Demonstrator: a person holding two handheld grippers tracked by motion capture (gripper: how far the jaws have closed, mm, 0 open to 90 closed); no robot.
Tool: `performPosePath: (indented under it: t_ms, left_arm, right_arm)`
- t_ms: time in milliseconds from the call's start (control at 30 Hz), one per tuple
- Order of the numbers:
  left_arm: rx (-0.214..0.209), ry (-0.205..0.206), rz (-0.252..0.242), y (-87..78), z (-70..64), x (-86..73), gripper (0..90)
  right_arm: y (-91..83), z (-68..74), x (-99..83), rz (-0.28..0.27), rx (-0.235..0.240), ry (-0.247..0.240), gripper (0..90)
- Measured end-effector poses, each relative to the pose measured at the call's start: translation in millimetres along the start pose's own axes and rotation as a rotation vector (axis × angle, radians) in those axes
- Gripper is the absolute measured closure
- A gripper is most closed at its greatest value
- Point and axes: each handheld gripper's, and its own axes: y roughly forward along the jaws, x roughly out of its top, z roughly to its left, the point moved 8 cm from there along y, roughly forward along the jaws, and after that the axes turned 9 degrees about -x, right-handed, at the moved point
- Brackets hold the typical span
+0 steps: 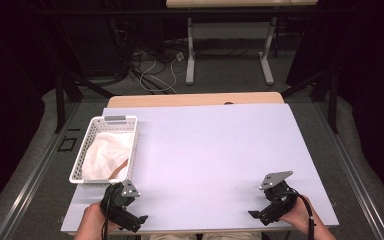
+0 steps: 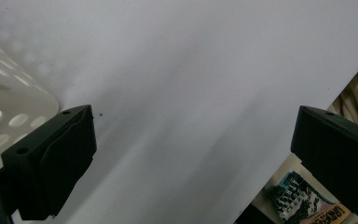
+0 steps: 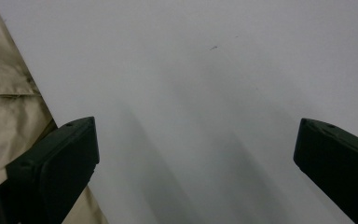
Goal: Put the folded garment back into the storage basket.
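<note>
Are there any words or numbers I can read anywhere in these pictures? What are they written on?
Printed card or booklet below the table edge, in the left gripper view: a teal and black print with some marks on it, too small and blurred to read.
White basket, cloth inside it, white table top, left gripper and right gripper: no words, numbers or signs can be made out on them.

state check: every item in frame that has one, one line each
left gripper: open, empty, low over the near table edge, beside the basket
right gripper: open, empty, low over the near right of the table
basket: upright on the table's left, holds the cloth
cloth: crumpled inside the basket
table: white sheet lies flat on it
</note>
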Motion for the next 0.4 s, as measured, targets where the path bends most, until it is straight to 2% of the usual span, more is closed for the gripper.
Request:
performPosePath:
  t_ms: [100,400]
  left_arm:
    - [0.012,-0.002,-0.005,-0.3,0.5,-1.6,0.4]
    - [0.019,-0.011,-0.026,0.1,3.7,-0.2,0.4]
  right_arm:
    - [-1.5,1.6,-1.6,0.003,0.000,0.022,0.0]
    - [-1.3,0.8,-2.1,0.000,-0.004,0.007,0.0]
